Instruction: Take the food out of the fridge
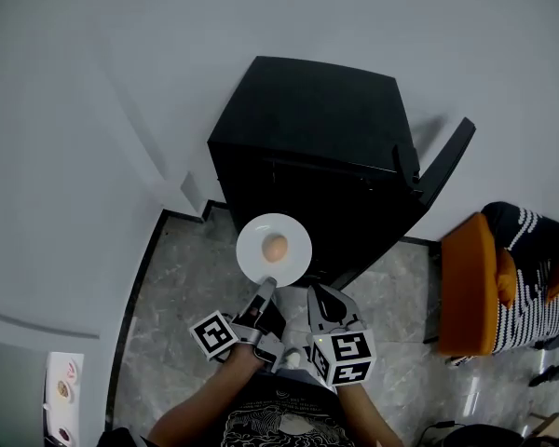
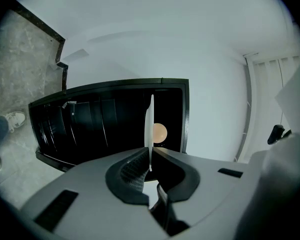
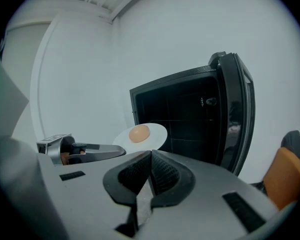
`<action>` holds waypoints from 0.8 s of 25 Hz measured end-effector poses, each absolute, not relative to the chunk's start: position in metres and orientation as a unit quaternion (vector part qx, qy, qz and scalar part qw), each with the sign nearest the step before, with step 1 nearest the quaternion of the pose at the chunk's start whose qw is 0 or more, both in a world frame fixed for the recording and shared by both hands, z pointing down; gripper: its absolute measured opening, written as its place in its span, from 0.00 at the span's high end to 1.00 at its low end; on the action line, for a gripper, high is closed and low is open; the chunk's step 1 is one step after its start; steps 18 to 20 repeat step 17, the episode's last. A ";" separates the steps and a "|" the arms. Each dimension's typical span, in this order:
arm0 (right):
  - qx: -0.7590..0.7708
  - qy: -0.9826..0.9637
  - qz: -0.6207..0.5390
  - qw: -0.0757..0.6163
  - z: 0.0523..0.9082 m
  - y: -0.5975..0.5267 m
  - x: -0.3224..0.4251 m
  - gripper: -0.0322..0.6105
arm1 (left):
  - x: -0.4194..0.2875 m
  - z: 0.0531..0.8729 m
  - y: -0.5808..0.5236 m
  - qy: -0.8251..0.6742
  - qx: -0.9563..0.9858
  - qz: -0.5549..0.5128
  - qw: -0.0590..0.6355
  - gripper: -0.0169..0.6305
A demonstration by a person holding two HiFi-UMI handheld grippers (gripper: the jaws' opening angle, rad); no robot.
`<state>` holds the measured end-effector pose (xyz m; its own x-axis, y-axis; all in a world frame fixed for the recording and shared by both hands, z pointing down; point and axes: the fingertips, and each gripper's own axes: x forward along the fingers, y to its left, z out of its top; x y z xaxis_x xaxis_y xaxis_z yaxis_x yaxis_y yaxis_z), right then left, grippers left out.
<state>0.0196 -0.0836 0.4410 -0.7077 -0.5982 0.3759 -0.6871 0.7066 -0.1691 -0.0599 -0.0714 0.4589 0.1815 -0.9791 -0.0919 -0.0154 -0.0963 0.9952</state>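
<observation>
A white plate (image 1: 295, 238) carries a round tan food item (image 1: 274, 247) and hangs in front of the open black fridge (image 1: 317, 147). My left gripper (image 1: 265, 287) is shut on the plate's near rim. In the left gripper view the plate (image 2: 150, 126) shows edge-on between the jaws, with the food (image 2: 159, 132) beyond it. My right gripper (image 1: 317, 293) sits just right of the left one, shut and empty. In the right gripper view its jaws (image 3: 150, 156) meet, and the plate (image 3: 153, 137), the food (image 3: 139, 133) and the left gripper (image 3: 90, 151) lie to their left.
The fridge door (image 1: 444, 161) stands swung open to the right. An orange seat (image 1: 470, 282) with striped fabric (image 1: 531, 277) is at the right. A white strip with small dishes (image 1: 63, 389) lies at the lower left. A shoe (image 2: 12, 119) rests on the marble floor.
</observation>
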 end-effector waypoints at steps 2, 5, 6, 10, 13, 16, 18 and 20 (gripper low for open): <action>0.353 -0.912 0.148 0.147 0.440 -0.081 0.019 0.92 | -0.059 0.454 -0.069 -0.430 0.575 -0.473 0.510 0.94; 0.352 -0.913 0.147 0.145 0.439 -0.077 0.017 0.92 | -0.057 0.450 -0.066 -0.425 0.576 -0.477 0.509 0.94; 0.351 -0.913 0.147 0.145 0.439 -0.076 0.017 0.92 | -0.057 0.450 -0.065 -0.425 0.576 -0.477 0.509 0.94; 0.352 -0.913 0.144 0.146 0.438 -0.074 0.018 0.92 | -0.056 0.450 -0.063 -0.424 0.578 -0.476 0.509 0.94; 0.354 -0.913 0.141 0.148 0.438 -0.073 0.019 0.92 | -0.056 0.448 -0.062 -0.423 0.581 -0.476 0.507 0.94; 0.353 -0.913 0.143 0.145 0.435 -0.071 0.017 0.92 | -0.057 0.448 -0.060 -0.423 0.580 -0.477 0.508 0.94; 0.353 -0.913 0.144 0.145 0.435 -0.070 0.016 0.92 | -0.057 0.448 -0.060 -0.423 0.579 -0.478 0.508 0.94; 0.353 -0.913 0.144 0.145 0.435 -0.070 0.016 0.92 | -0.057 0.448 -0.060 -0.423 0.579 -0.478 0.508 0.94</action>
